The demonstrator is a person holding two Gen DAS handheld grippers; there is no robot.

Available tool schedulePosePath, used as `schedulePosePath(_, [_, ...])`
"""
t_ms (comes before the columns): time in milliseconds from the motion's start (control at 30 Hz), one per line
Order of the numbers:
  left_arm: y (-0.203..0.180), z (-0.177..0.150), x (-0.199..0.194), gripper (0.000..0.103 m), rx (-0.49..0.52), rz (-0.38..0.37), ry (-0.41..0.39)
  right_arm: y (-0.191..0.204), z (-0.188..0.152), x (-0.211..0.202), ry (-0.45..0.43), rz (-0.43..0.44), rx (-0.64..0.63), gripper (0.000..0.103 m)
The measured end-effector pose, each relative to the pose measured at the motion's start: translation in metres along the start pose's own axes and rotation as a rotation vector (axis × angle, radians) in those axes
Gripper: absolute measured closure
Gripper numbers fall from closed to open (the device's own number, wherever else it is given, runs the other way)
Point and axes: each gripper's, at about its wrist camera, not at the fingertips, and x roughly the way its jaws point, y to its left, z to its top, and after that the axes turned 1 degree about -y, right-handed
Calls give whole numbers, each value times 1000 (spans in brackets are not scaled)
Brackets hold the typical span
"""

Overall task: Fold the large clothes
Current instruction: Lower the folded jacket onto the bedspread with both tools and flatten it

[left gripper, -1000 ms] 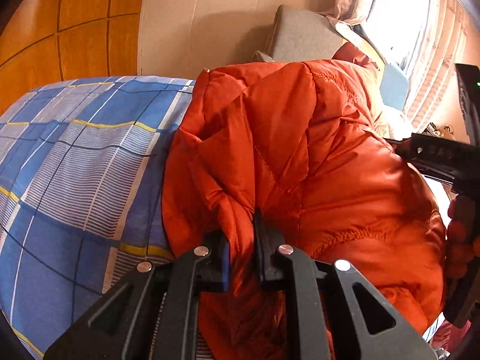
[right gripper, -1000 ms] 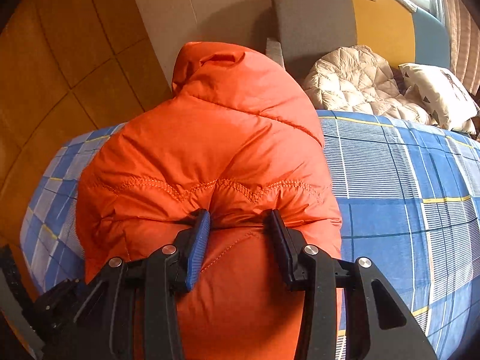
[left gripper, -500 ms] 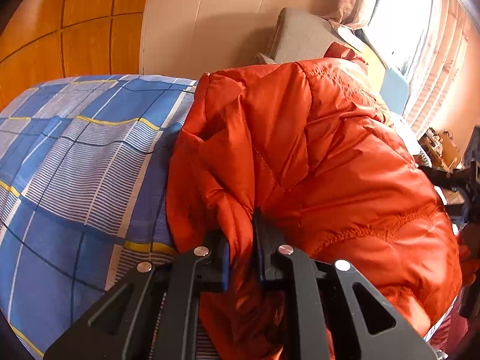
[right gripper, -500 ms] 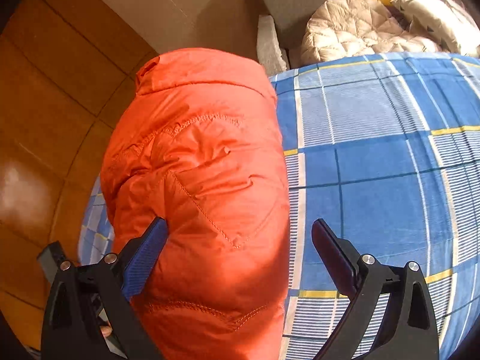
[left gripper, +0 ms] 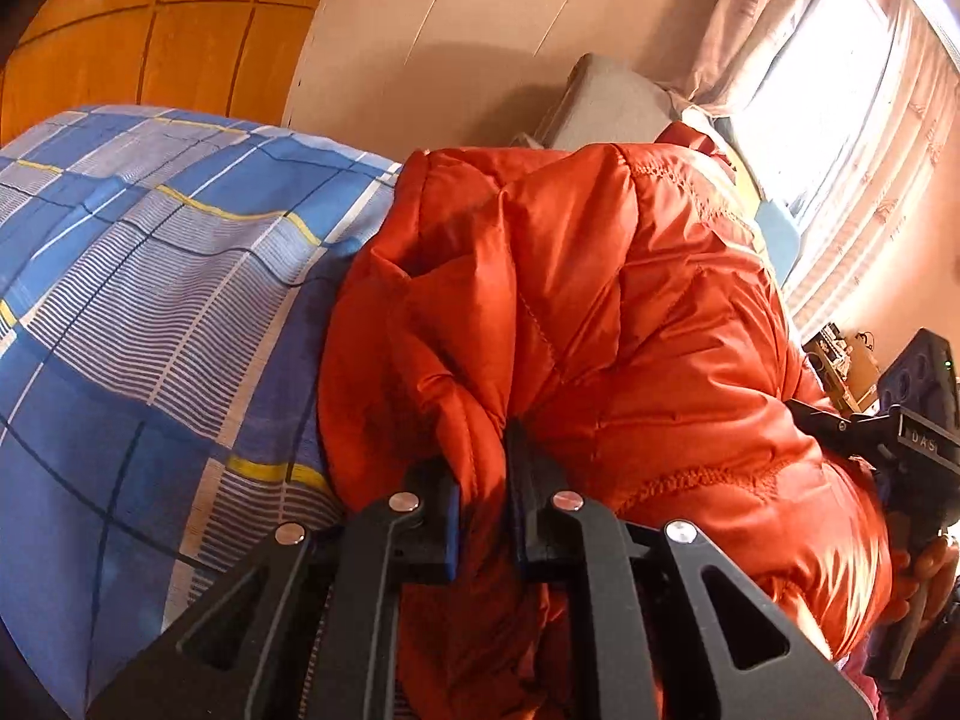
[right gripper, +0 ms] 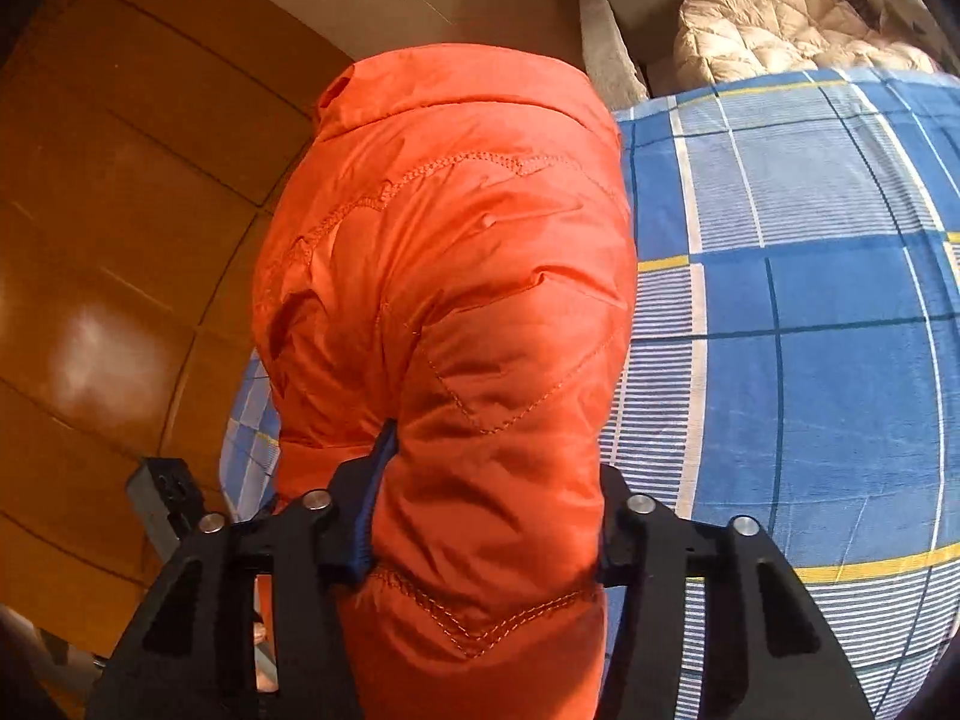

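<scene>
An orange puffer jacket (left gripper: 600,324) lies bunched on a bed with a blue checked sheet (left gripper: 150,300). My left gripper (left gripper: 485,504) is shut on a fold of the jacket's fabric near its lower edge. In the right wrist view the jacket (right gripper: 456,300) fills the middle. My right gripper (right gripper: 486,498) has its jaws wide apart around a thick part of the jacket, the fabric bulging between them and hiding the right fingertip. The right gripper's body (left gripper: 912,438) shows at the far right of the left wrist view.
The bed's sheet (right gripper: 810,330) spreads to the right. A beige quilted garment (right gripper: 780,18) and a grey cushion (left gripper: 606,108) lie at the bed's head. Wooden floor (right gripper: 120,240) is on the left. A curtained window (left gripper: 840,90) is at the back right.
My right gripper opened wide, came off the jacket, then moved back in so its open jaws straddle the jacket. My left gripper kept its hold and barely moved.
</scene>
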Motion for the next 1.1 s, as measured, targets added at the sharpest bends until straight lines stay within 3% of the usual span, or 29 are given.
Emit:
schedulePosePath(200, [-17,7,-10,94,-18,-71,-28,22,2,-33,-83,-15,-82,69])
schedulePosePath(367, [-55,20,-19,94,25,-142,-51,9,5,-91,-166,-15,-112,71])
schedulePosePath(567, [-134,22,-12,94,136,-239,-40,-37,-6,-165,-260,-80,-91,72])
schedulePosePath(700, [-194,5,19,94,216,-275,39,-82,-18,-200,-291,-163,-35,72])
schedulePosePath(833, [-236,-22,53,94,264,-265,128,-134,-35,-219,-284,-245,31,72])
schedulePosePath(933, [-259,-48,70,94,326,-216,168,-166,-50,-218,-259,-296,64,70])
schedulePosePath(1033, [-263,-59,79,94,351,-165,174,-177,-60,-216,-262,-307,76,61])
schedulePosePath(1100, [-265,-59,76,93,346,-143,170,-175,-60,-214,-267,-334,75,49])
